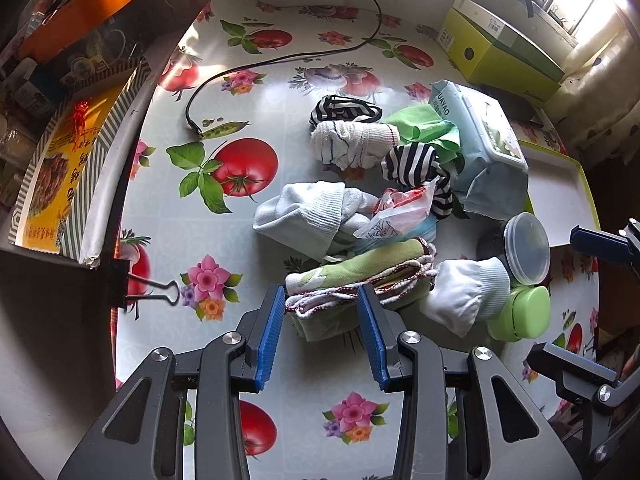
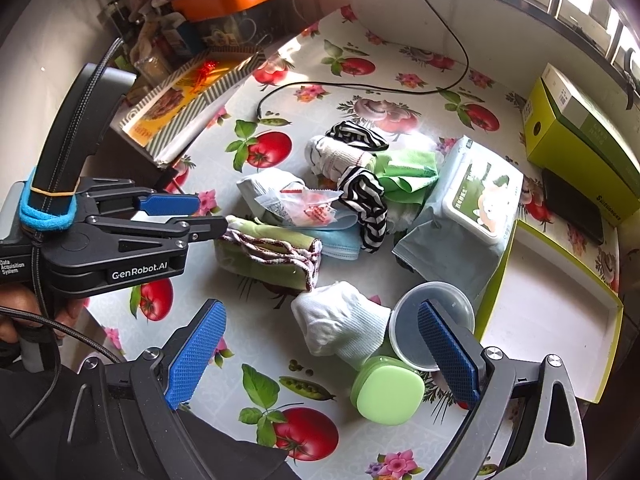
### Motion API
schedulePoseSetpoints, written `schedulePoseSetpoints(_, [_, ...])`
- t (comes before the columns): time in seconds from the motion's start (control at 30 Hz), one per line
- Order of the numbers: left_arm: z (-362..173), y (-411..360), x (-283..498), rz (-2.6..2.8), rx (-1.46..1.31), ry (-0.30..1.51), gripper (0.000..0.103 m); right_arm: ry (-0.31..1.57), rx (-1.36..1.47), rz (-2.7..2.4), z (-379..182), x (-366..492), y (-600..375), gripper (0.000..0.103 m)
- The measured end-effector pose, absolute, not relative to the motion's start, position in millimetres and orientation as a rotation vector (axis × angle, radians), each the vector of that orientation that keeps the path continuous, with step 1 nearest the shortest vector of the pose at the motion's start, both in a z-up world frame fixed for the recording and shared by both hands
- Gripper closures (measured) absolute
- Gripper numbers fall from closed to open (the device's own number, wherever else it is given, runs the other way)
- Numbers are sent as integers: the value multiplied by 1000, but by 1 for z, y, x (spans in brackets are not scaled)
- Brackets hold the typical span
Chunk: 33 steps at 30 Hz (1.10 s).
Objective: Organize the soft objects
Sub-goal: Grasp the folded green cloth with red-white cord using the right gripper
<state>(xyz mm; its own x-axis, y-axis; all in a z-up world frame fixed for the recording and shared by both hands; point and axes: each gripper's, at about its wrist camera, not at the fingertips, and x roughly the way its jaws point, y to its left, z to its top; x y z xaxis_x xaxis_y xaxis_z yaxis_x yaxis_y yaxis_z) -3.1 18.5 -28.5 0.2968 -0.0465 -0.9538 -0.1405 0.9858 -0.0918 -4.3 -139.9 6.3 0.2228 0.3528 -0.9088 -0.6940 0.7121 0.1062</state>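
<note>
Nearest the left wrist lens, the left gripper (image 1: 321, 305) stands with its blue pads apart, straddling the near edge of a folded green towel (image 1: 360, 276). From this view alone I cannot be sure whether the pads already press the cloth or only flank it; the right wrist view suggests the tips sit right at the towel's end. The towel lies at twelve o'clock from these jaws, its long axis running roughly from nine to three o'clock across the tablecloth (image 1: 192, 208), so the jaws meet it across its short side.

The right gripper (image 2: 322, 354) is wide open and empty, hovering over a white sock (image 2: 340, 322), which lies at twelve o'clock between its fingers. The left hand is plainly the nearer one to the towel; the right is nearer the sock.

Around them: a pale blue sock (image 1: 304, 212) at twelve o'clock beyond the towel, a crinkled plastic wrapper (image 1: 400, 208) on top of the pile, a striped sock (image 1: 416, 168) and a green cloth (image 1: 424, 124) further off. Hard things crowd the right side: a clear round lid (image 2: 432, 320) and a green case (image 2: 388, 390) touch or nearly touch the white sock, and a wet-wipes pack (image 2: 476, 188) sits at one o'clock. An open tray (image 2: 552, 312) at three o'clock looks the likely place for the soft things.
</note>
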Motion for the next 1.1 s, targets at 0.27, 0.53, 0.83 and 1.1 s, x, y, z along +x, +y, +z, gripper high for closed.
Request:
schedulePoseSetpoints(0.27, [-38,34,-5,76,-247,1291,64,1146,-363,757,-1,8,-129,16])
schedulePoseSetpoints(0.53, [-49,53,-8,114,-296,1312,64,1177,-418,842,-23,18,-97,21])
schedulePoseSetpoints(0.83, [-58,80,-16,179,-355,1322,64,1165,-636,987,-63,16,-50,21])
schedulePoseSetpoints(1.1, [-64,92,-21,199,-396,1330,64,1086,-930,1066,-92,-9,-25,40])
